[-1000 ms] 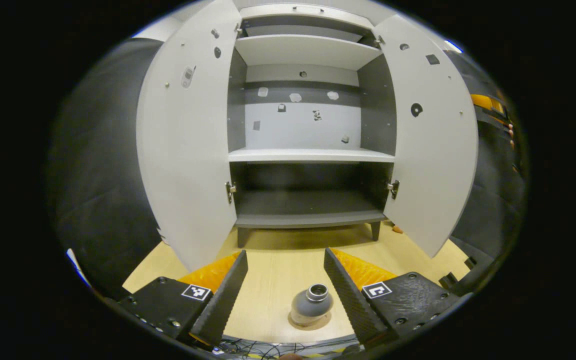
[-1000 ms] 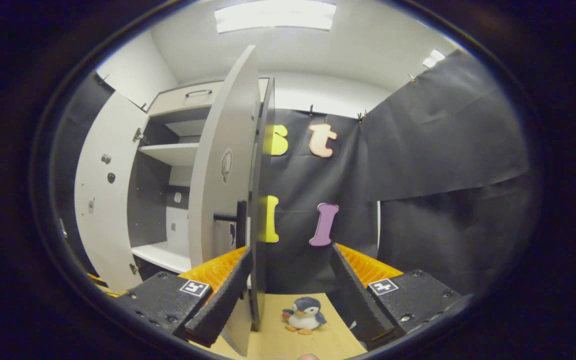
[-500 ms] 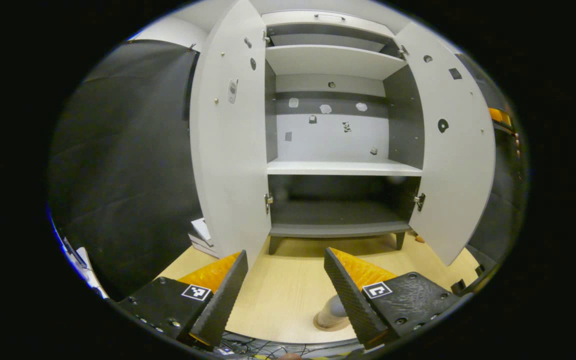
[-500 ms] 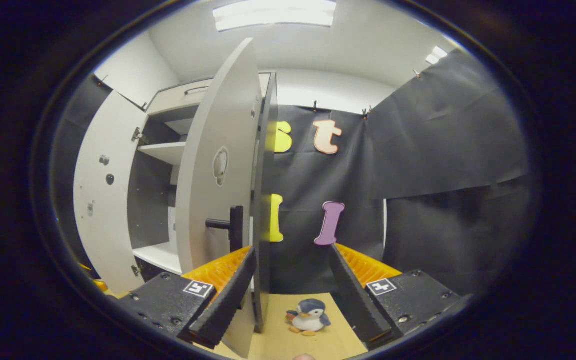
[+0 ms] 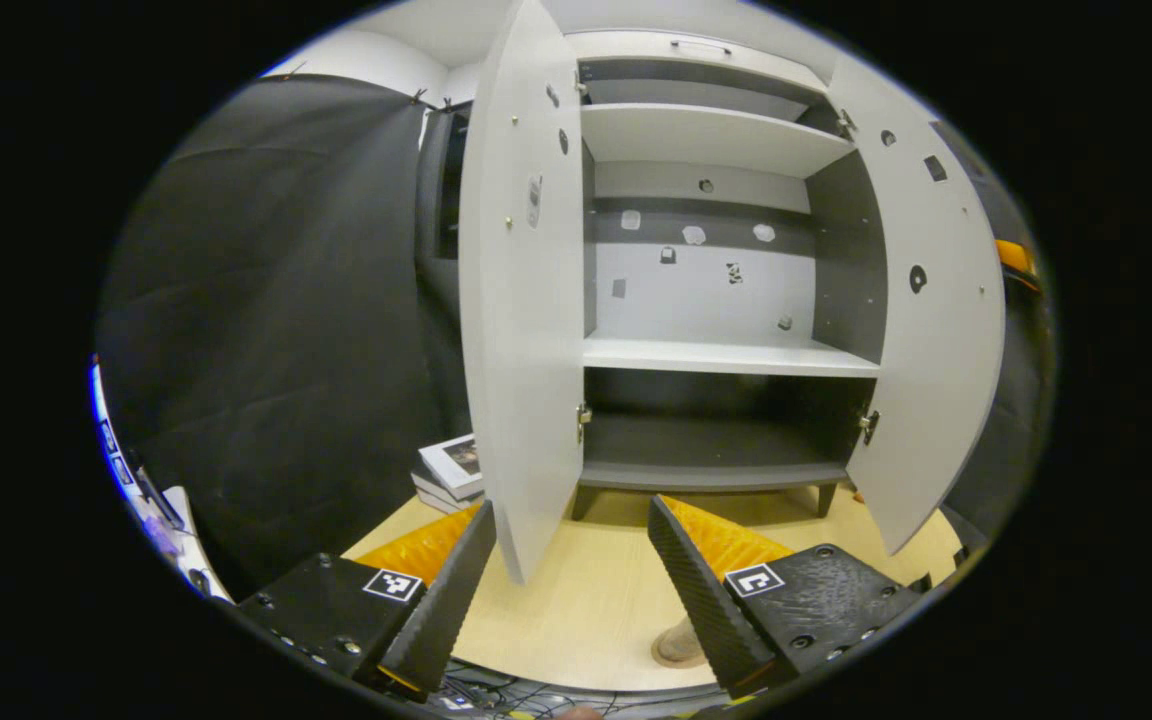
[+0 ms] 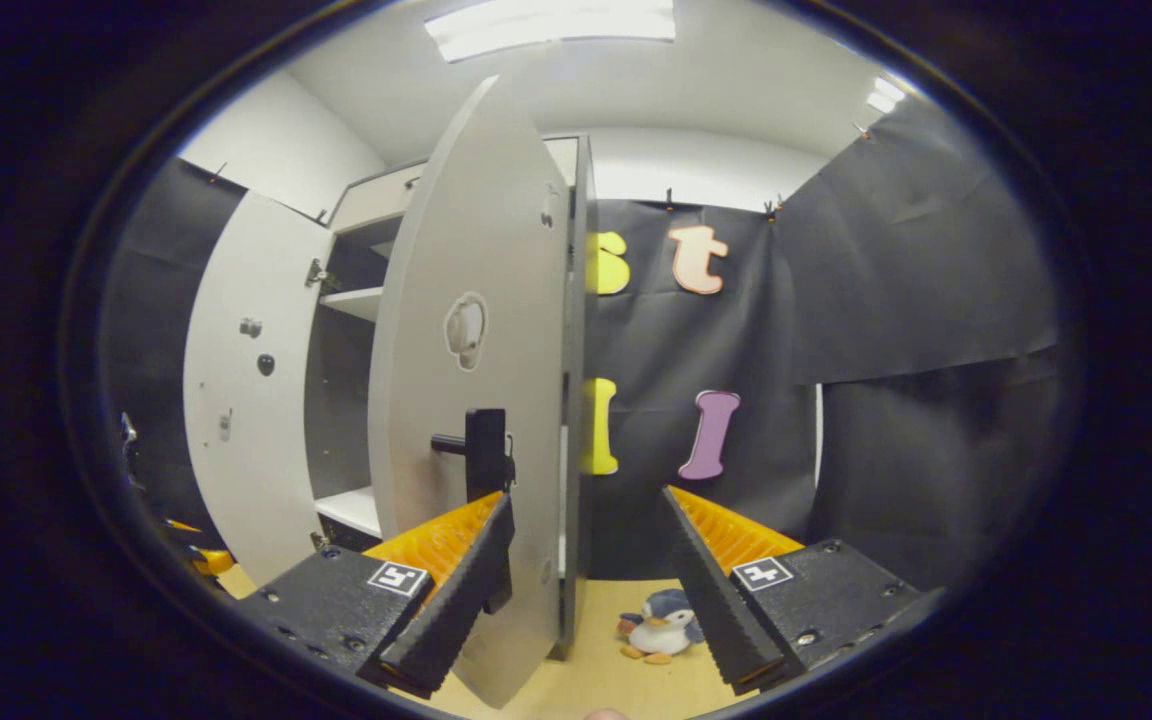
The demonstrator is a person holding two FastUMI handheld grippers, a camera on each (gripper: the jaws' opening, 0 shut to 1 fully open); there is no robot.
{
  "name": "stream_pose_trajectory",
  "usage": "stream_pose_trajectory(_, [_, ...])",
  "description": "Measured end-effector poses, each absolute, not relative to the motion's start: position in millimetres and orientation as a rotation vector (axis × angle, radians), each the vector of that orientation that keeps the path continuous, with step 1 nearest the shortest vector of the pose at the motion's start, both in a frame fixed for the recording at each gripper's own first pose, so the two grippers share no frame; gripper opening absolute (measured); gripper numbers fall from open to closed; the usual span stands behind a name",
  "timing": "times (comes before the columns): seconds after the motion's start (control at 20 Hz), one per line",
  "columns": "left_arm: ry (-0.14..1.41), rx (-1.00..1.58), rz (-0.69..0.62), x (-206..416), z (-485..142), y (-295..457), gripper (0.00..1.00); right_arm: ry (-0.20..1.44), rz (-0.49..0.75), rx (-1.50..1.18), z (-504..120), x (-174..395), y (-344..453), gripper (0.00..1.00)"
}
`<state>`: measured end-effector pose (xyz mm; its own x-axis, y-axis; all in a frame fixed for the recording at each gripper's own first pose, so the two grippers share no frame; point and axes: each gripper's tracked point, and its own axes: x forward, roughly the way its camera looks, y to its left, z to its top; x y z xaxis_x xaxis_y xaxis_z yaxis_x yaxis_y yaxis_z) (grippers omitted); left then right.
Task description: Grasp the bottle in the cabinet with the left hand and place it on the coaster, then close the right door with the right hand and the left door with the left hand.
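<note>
Right gripper view: right tongs (image 6: 584, 585) spread, empty, straddling the right door's (image 6: 476, 380) edge — a nudge could snag the handle (image 6: 484, 455). Left tongs (image 5: 568, 575) spread too; bottle (image 5: 678, 640) down on the counter (image 5: 586, 610).

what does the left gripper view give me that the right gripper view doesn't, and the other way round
Left gripper view: the cabinet shelves head-on, a stack of books. Right gripper view: the handle on the right door, a toy penguin. Shared: the left door and right door, both open; each has its own gripper open, left gripper, right gripper.
</note>
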<state>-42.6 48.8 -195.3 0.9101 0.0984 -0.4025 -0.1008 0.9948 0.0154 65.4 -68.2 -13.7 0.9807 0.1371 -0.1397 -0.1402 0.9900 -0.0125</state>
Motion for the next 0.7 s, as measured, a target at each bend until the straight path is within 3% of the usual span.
stream_pose_trajectory(0.1, [0.426,-0.003,0.119,-43,-194,58,0.94,0.154,0.162,-0.013,-15,68,-57,0.96])
stream_pose_trajectory(0.7, [0.395,0.048,0.185,-41,-151,110,0.97,0.171,0.209,-0.005,-18,76,-19,0.96])
